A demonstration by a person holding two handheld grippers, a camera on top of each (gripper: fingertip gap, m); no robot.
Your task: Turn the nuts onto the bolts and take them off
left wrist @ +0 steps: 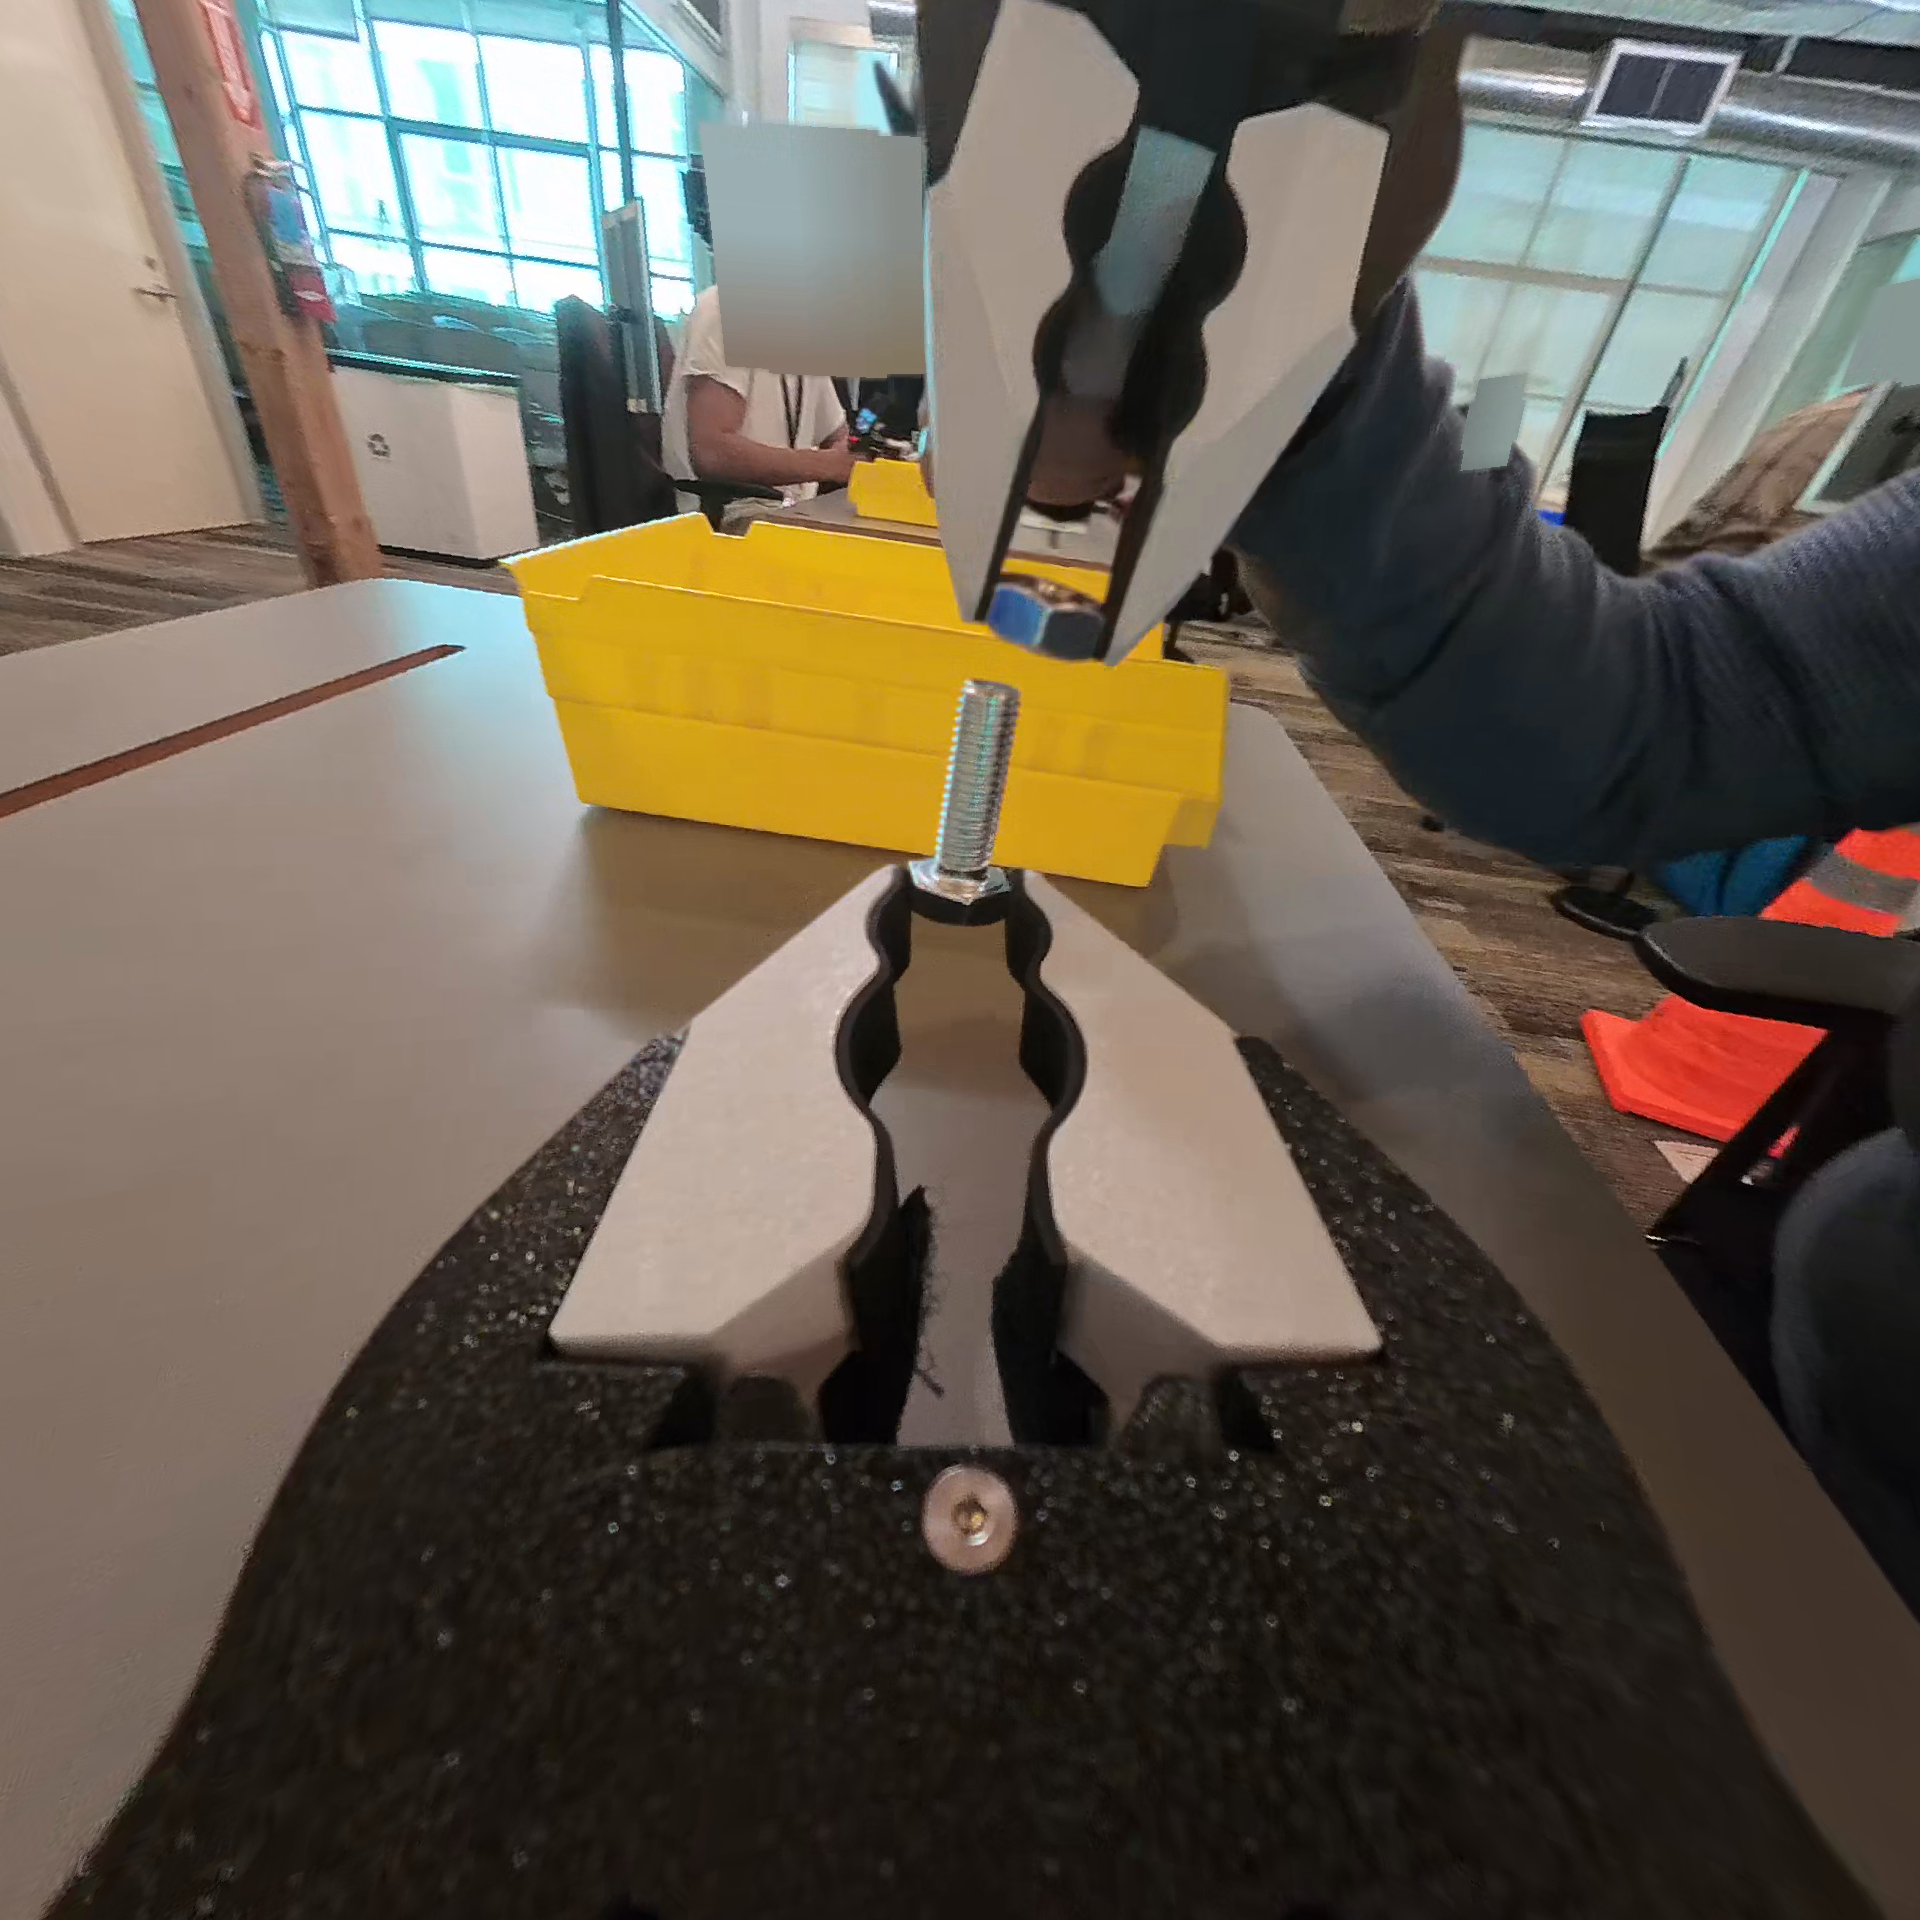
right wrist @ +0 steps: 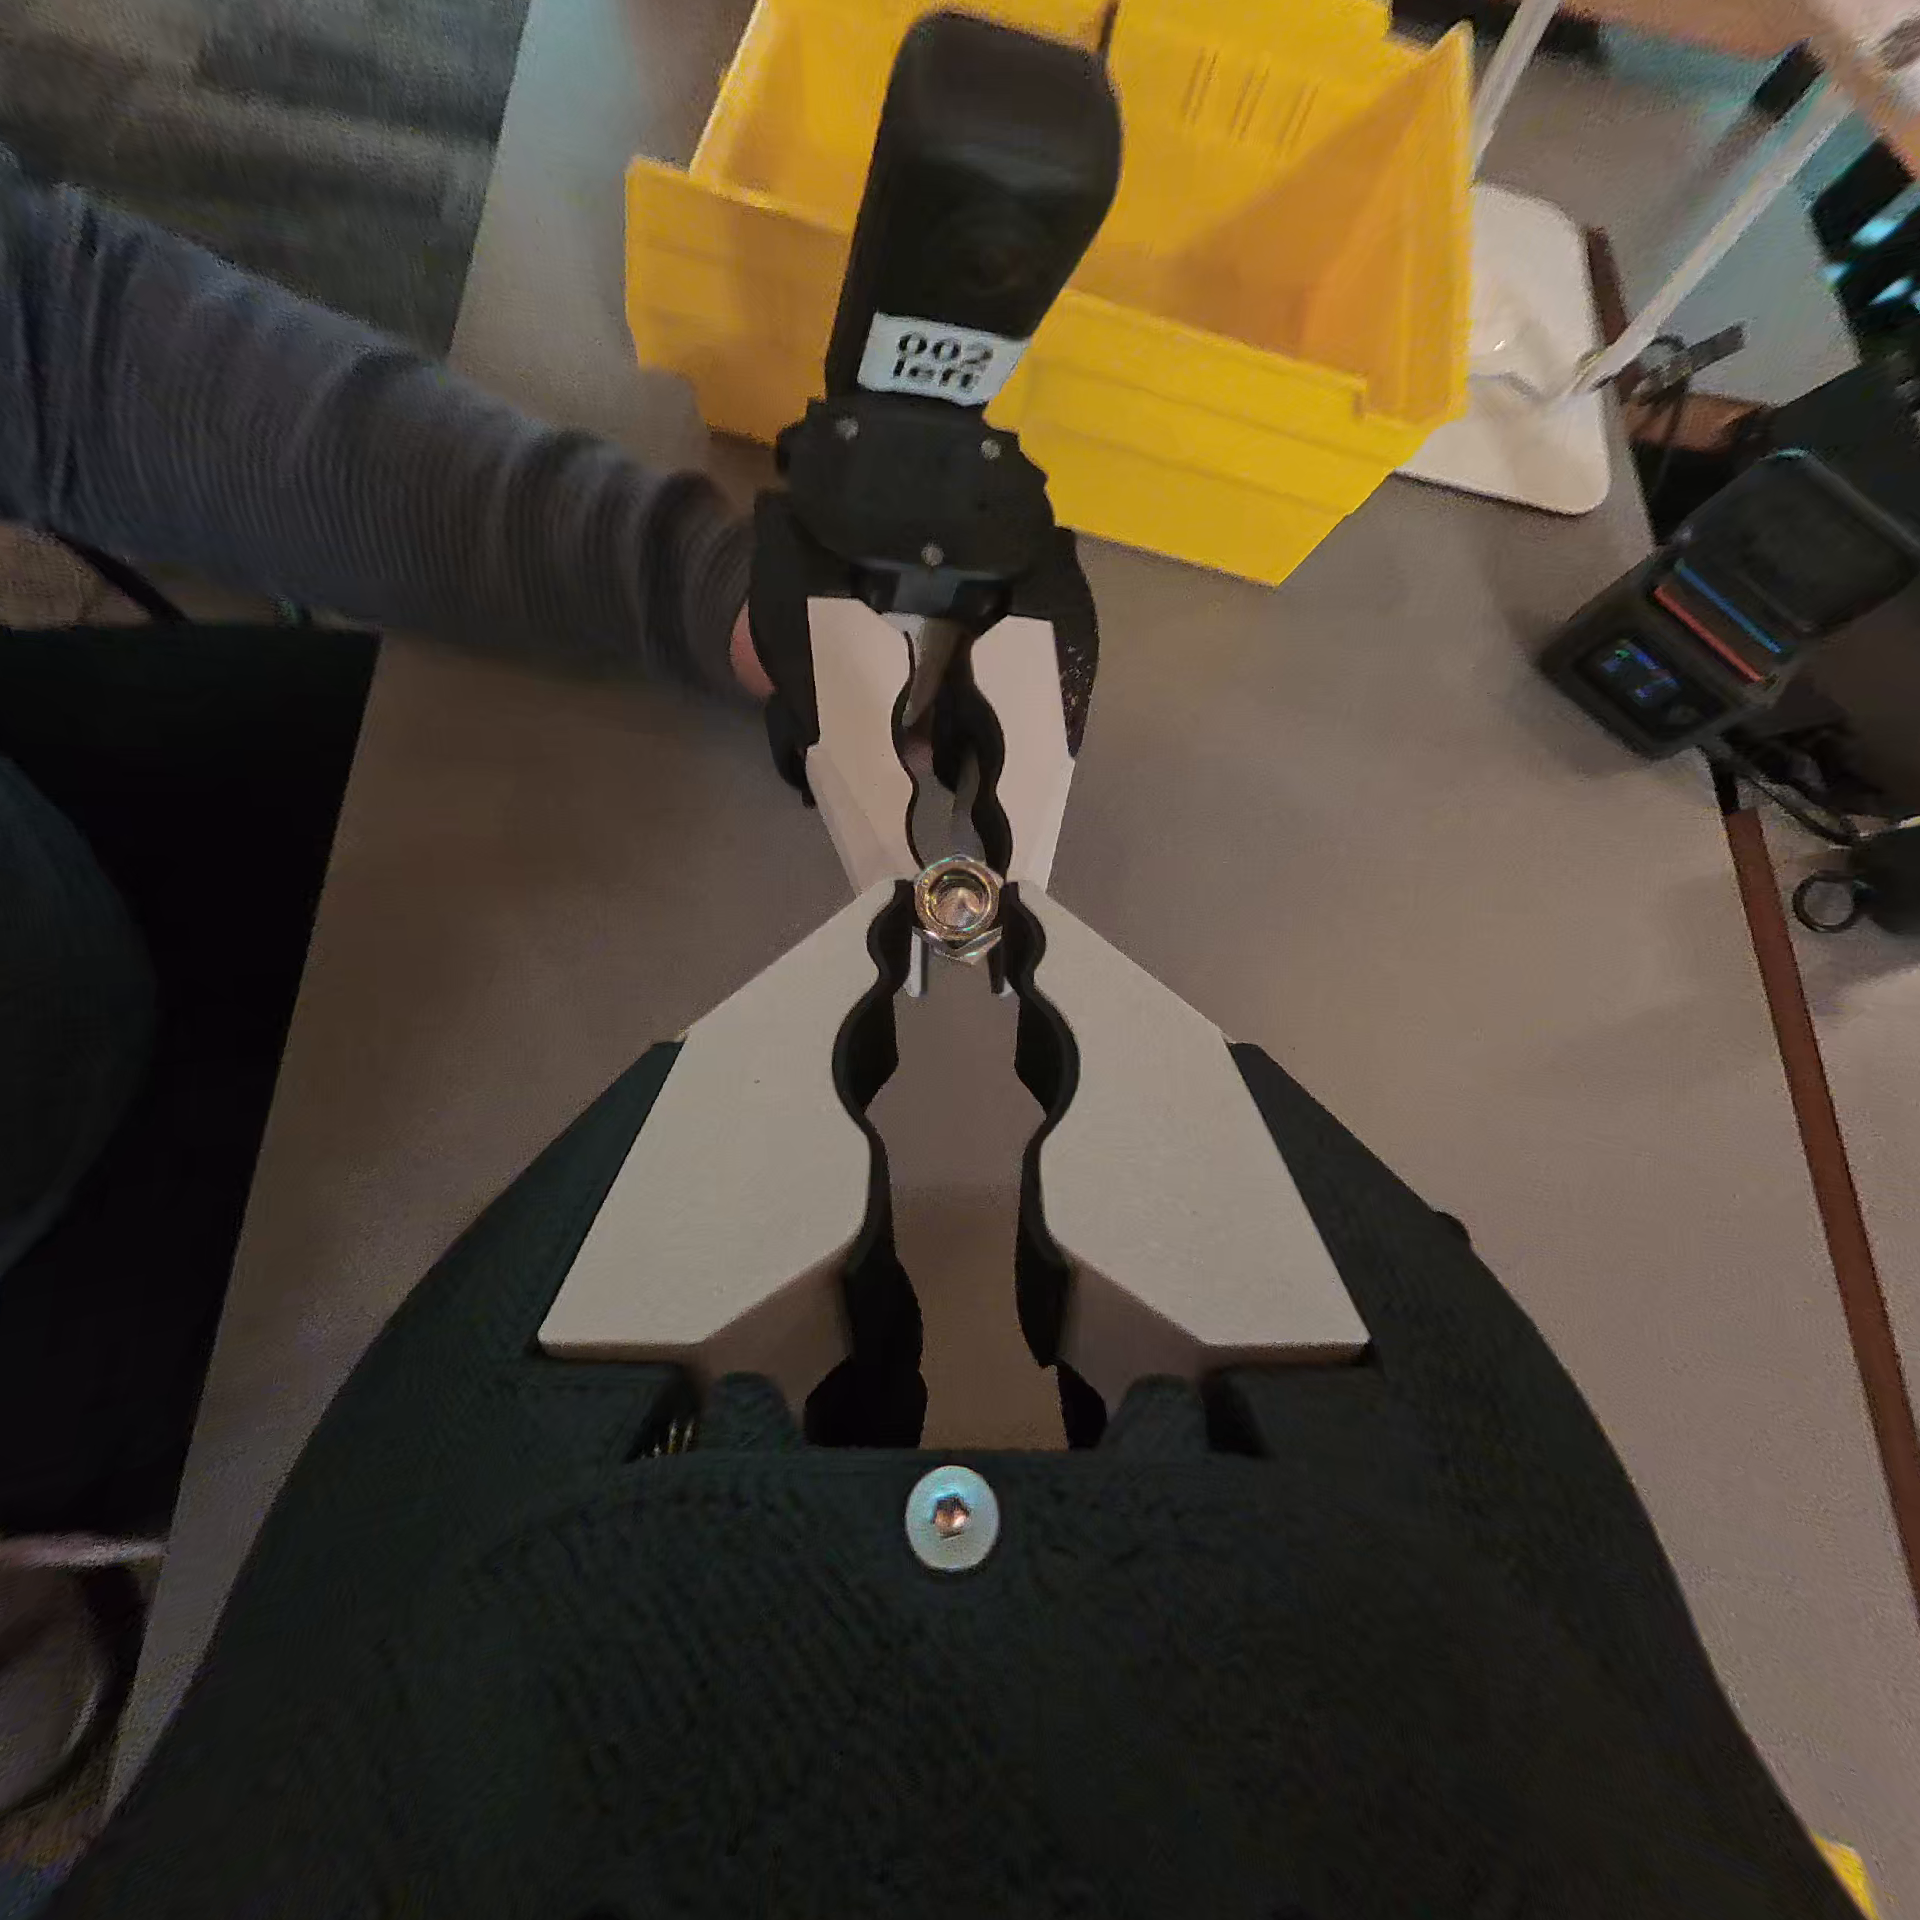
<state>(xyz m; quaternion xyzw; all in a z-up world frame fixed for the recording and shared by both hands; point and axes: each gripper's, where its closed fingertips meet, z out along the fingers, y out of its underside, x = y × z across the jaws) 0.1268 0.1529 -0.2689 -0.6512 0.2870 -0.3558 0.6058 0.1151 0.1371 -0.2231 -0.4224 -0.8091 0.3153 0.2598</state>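
While the left gripper (left wrist: 958, 902) pinched the hexagonal head of a bolt (left wrist: 972, 788) at its very fingertips, the threaded shank stood upright at the centre of the left wrist view, bare along its whole length. Its jaws were nearly closed, parted only by the width of the bolt head. From the top of that frame the right gripper (left wrist: 1044, 623) reached down, its jaws drawn in on a nut (left wrist: 1042, 621) clamped between the tips. The nut hung just above the bolt's end, slightly to the right of it and not touching. In the right wrist view the nut (right wrist: 958, 906) sat at the middle of the frame between the right gripper's (right wrist: 958, 920) tips, with the left gripper (right wrist: 951, 831) just beyond it. A yellow bin (left wrist: 883, 727) stood behind on the grey table (left wrist: 312, 935), towards the upper half of both frames
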